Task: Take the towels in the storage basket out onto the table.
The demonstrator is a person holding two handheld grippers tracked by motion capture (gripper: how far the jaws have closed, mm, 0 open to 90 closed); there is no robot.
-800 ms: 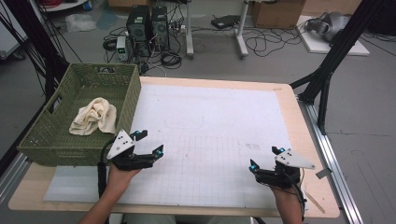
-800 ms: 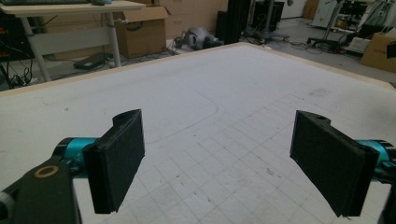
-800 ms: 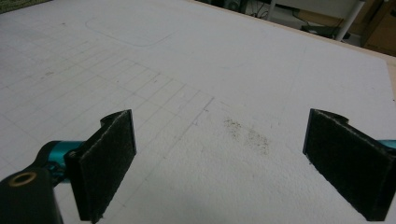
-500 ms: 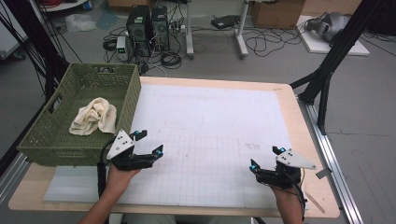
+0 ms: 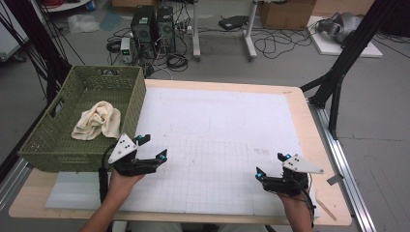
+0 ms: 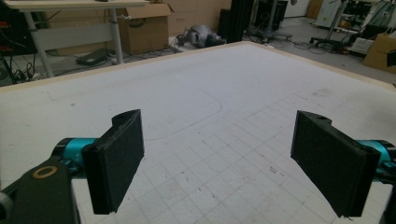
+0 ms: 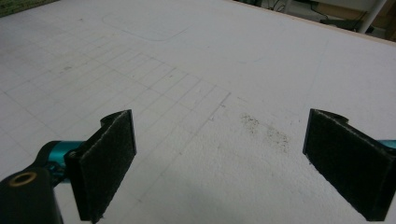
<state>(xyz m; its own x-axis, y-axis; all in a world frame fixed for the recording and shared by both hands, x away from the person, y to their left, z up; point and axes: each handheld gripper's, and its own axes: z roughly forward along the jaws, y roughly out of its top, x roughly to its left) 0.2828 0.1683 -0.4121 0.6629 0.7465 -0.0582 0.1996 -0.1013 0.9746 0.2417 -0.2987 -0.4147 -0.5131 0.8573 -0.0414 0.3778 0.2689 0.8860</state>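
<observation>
A cream cloth (image 5: 98,121) lies crumpled inside a green woven basket (image 5: 55,150) at the table's left side. My left gripper (image 5: 153,148) hovers just right of the basket's front corner, jaws wide open with nothing between them; its own view (image 6: 219,163) looks across the bare white gridded mat (image 6: 210,107). Near the front right of the mat (image 5: 217,140), my right gripper (image 5: 271,166) is open too, and its view (image 7: 219,163) has only the mat (image 7: 210,70) between the black pads.
The wooden table edge (image 5: 319,140) frames the mat. Beyond the table stand computer towers (image 5: 152,24), cables on the floor and a black frame leg (image 5: 338,77) at the right. Cardboard boxes (image 6: 144,25) sit past the far edge.
</observation>
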